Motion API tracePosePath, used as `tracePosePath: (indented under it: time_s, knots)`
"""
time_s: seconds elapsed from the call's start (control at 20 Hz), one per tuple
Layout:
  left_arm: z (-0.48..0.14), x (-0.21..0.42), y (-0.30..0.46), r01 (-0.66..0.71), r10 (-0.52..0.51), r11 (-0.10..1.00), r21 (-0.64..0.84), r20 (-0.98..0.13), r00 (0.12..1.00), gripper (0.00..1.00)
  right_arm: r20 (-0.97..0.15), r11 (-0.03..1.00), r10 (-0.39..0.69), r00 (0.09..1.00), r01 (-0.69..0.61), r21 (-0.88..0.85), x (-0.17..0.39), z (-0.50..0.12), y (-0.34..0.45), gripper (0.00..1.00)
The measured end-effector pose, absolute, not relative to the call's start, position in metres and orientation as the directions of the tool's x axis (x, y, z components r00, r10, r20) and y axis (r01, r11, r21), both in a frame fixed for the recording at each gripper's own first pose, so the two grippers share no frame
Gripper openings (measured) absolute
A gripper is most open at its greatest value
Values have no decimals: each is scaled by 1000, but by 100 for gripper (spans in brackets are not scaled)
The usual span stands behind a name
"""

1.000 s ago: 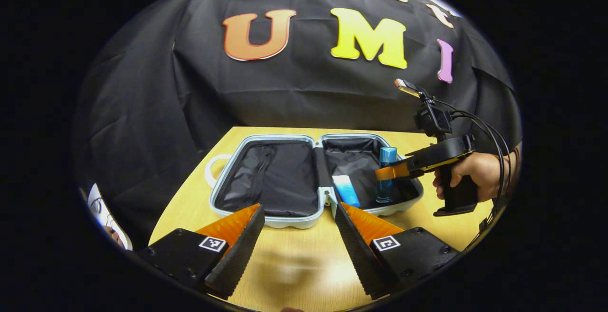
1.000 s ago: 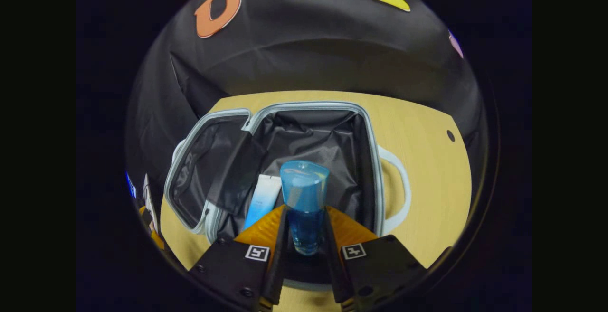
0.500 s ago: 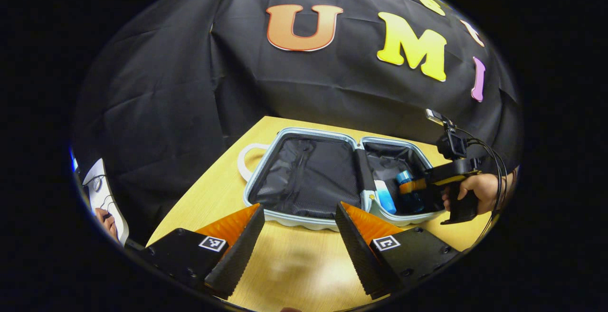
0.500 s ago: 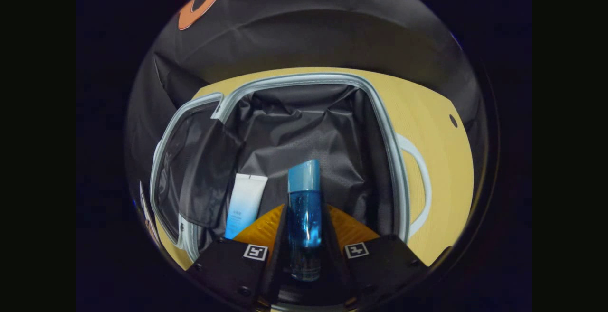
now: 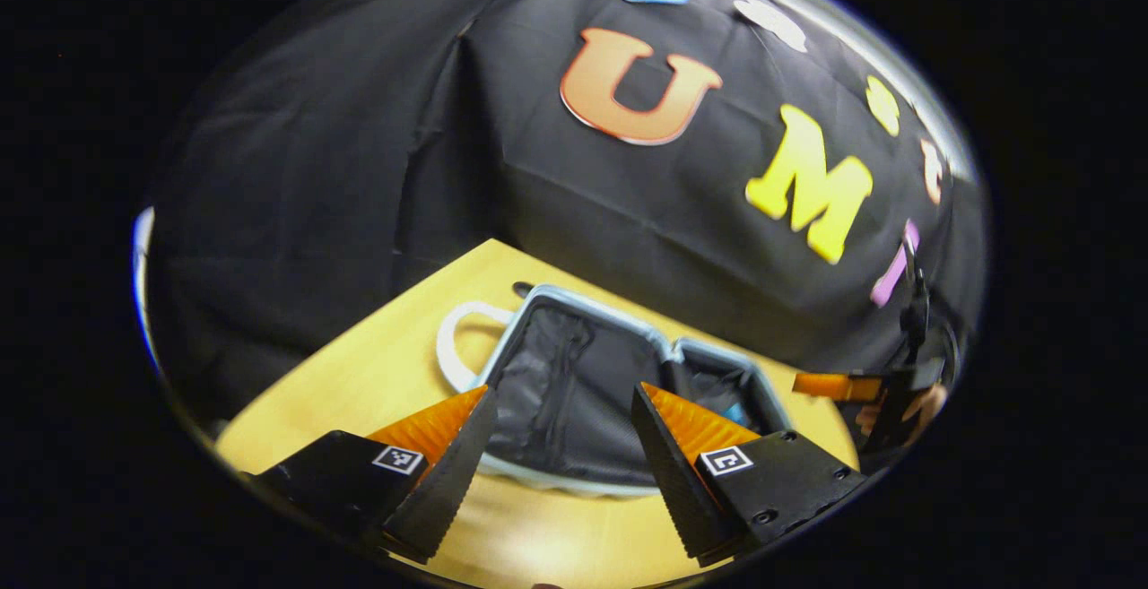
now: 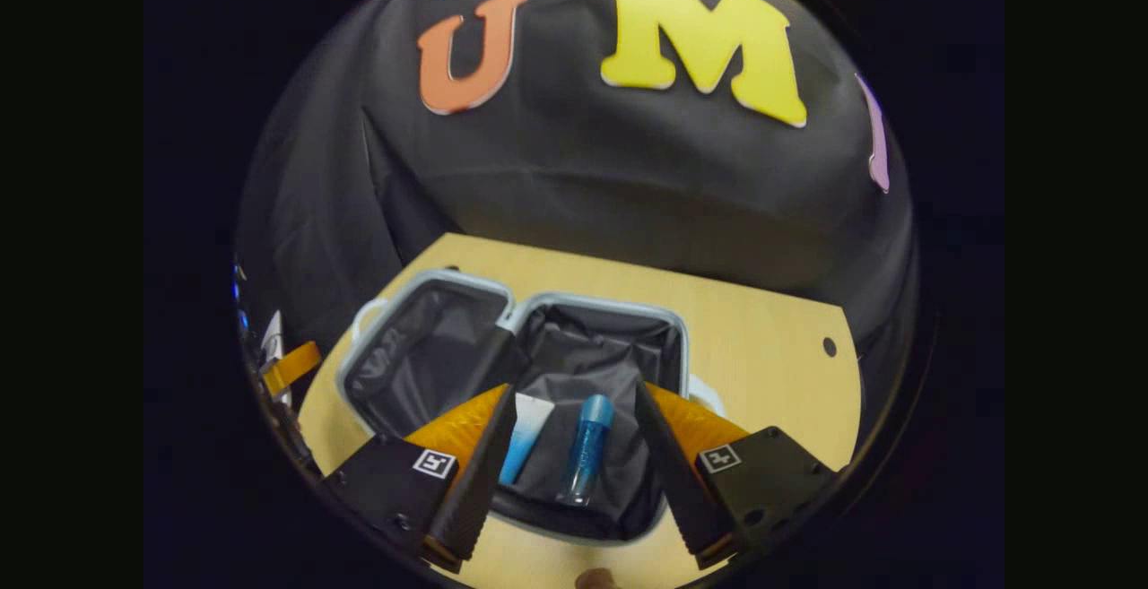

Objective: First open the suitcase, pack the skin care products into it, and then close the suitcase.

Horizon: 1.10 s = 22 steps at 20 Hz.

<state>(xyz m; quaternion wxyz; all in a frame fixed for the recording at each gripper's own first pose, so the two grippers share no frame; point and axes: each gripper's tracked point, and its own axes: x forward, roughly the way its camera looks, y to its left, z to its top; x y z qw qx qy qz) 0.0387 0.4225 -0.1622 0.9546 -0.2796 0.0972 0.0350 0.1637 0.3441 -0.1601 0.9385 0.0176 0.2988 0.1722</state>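
On the surface (image 6: 762, 347) | suitcase (image 6: 430, 365) open, bottle (image 6: 585, 447) and tube (image 6: 525, 432) inside | both tools wide, empty | lid light, stiff: grip far-left rim.

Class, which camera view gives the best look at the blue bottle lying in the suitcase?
The right gripper view: the blue bottle lies whole between that gripper's open fingers, beside the tube, in the suitcase. The left gripper view shows just a blue sliver behind a finger.

Pale-blue suitcase (image 6: 679, 331), black lining; blue bottle (image 6: 586, 450); yellow wooden table (image 6: 762, 338).
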Motion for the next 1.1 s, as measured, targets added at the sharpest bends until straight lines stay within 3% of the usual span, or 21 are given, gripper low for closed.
tracePosePath:
  time_s: [0.4, 0.6, 0.7, 0.9, 0.95, 1.05, 1.1]
  knots:
    - [-201, 78, 496, -174, 55, 678, -715, -187, 981, 96, -406, 962, 269, 873, -221, 163, 97, -30, 266, 80]
    - [-228, 89, 524, -218, 91, 560, -800, -202, 975, 96, -314, 983, 183, 932, -169, 70, 61, 14, 224, 77]
    - [-239, 96, 526, -222, 81, 500, -837, -210, 974, 96, -236, 992, 122, 964, -119, 29, 41, 39, 205, 81]
    - [-266, 110, 525, -248, 43, 503, -828, -263, 964, 95, -152, 999, 24, 988, -30, -38, 9, 74, 160, 79]
    - [-267, 114, 528, -248, 44, 506, -826, -262, 964, 79, -156, 1000, -2, 988, -2, -26, 4, 78, 152, 79]
    - [-266, 119, 531, -246, 46, 482, -841, -256, 966, 92, -172, 999, -50, 984, 50, -3, 0, 73, 133, 80]
    - [-267, 120, 528, -256, 42, 480, -839, -269, 962, 77, -190, 998, -66, 979, 68, 2, 1, 68, 127, 79]
